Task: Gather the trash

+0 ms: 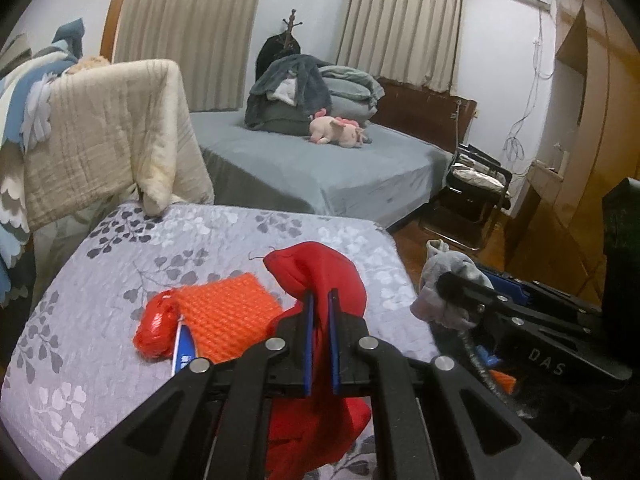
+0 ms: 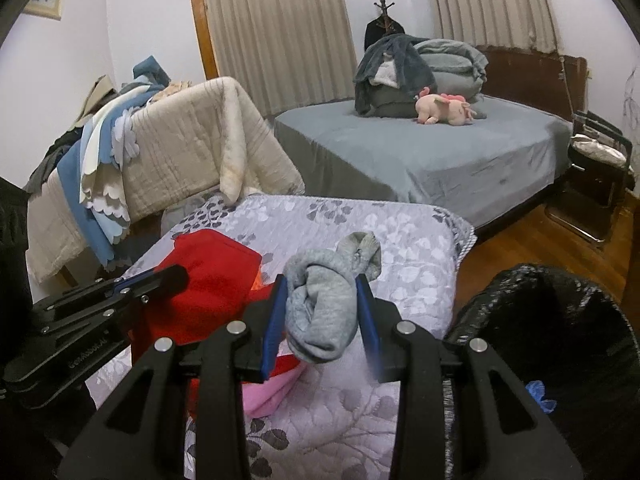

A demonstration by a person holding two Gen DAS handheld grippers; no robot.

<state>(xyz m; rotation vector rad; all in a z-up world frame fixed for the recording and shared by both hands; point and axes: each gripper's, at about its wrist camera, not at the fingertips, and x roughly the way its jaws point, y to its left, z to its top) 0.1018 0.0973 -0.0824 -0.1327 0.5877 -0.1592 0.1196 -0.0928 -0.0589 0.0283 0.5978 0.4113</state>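
My left gripper (image 1: 321,297) is shut on a red cloth (image 1: 320,264), which hangs lifted above the floral quilted surface (image 1: 208,236). An orange mesh piece (image 1: 228,316), a crumpled red plastic bag (image 1: 158,330) and a blue-white packet (image 1: 184,350) lie on the quilt to its left. My right gripper (image 2: 322,281) is shut on a rolled grey sock (image 2: 320,308), also raised off the quilt (image 2: 404,252). In the right wrist view the left gripper (image 2: 176,274) holds the red cloth (image 2: 216,276) at the left. The right gripper (image 1: 450,286) and its sock (image 1: 452,272) show at the right of the left wrist view.
A bin lined with a black bag (image 2: 540,320) stands right of the quilt, and something blue (image 2: 540,396) lies beside it. A pink cloth (image 2: 268,396) lies under the red one. Draped blankets (image 2: 172,152), a grey bed (image 2: 440,160) and a folding chair (image 1: 472,196) stand beyond.
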